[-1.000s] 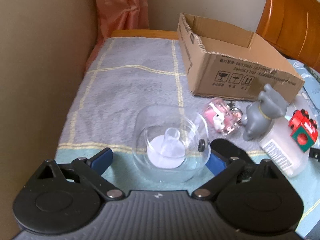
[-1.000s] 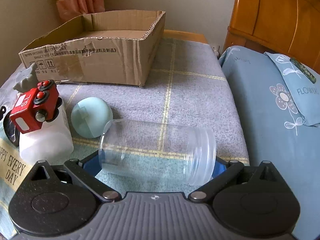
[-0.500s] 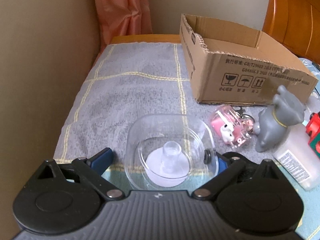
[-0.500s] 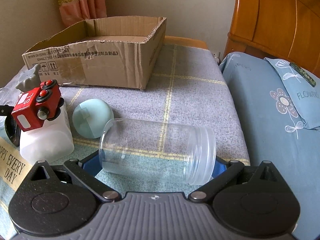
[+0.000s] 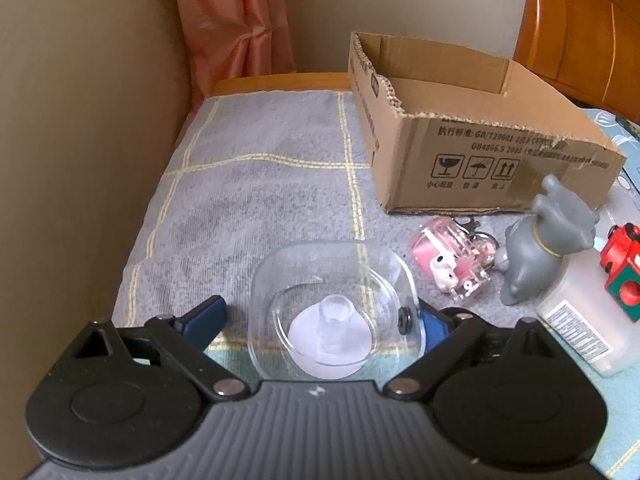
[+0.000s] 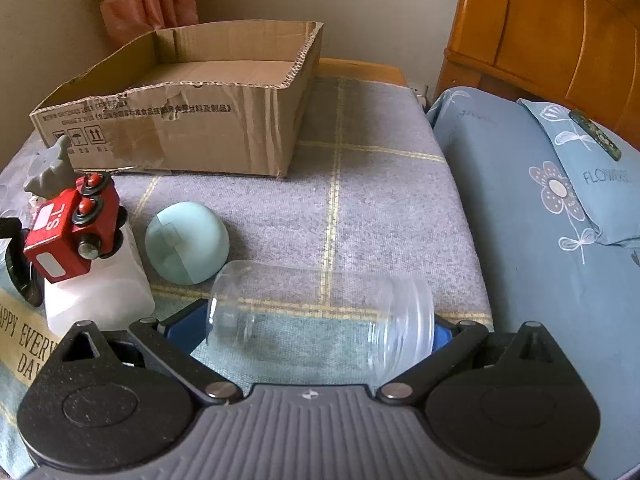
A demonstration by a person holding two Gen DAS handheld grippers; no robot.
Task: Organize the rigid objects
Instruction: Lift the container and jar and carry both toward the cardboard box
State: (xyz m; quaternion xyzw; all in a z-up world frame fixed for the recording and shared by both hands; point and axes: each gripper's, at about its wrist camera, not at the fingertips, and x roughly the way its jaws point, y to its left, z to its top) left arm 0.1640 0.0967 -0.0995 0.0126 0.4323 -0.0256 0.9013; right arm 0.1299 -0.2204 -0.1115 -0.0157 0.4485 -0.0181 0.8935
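Left gripper [image 5: 320, 316] jaws just closing around the clear square plastic lid [image 5: 332, 312]; left pad not visibly touching, so still open. Right gripper [image 6: 316, 326] clamps the clear plastic jar [image 6: 320, 316] lying sideways. Brown cardboard box [image 6: 224, 92] looks empty; red toy train [image 6: 72, 228], mint-green dome [image 6: 186, 248] and grey figurine [image 5: 544, 236] remain on the blanket. Task barely begun.

Toy train [image 6: 72, 232] on bottle [image 6: 96, 288] — ball [image 6: 187, 248] right, box [image 6: 192, 120] behind.

A home bedroom: wooden headboard [image 6: 560, 32], floral pillow [image 6: 592, 184], pink curtain [image 5: 236, 28]
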